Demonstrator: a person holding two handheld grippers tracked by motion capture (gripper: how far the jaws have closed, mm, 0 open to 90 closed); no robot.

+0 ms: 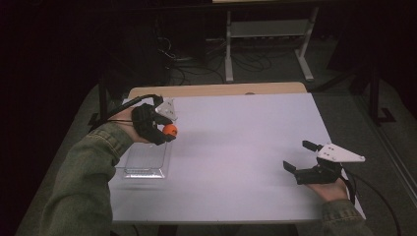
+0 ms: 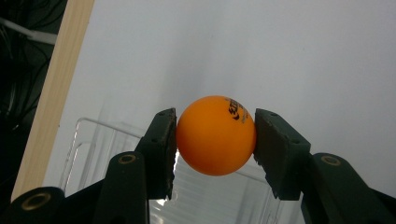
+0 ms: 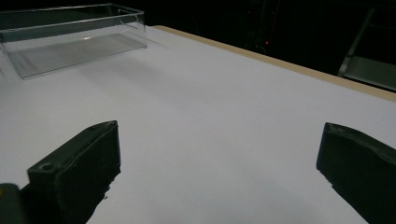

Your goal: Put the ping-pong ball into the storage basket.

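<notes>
Orange ball [image 2: 215, 135], lettering legible up close, sits clamped in left hand-held gripper [image 2: 215, 140]; right [image 3: 219, 163] gapes.

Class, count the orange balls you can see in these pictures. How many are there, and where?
1. The orange ball is clamped in the left gripper, above the clear tray.

Ball [image 2: 215, 135] above tray [image 1: 143, 162], table's [image 1: 246, 147] left
</notes>
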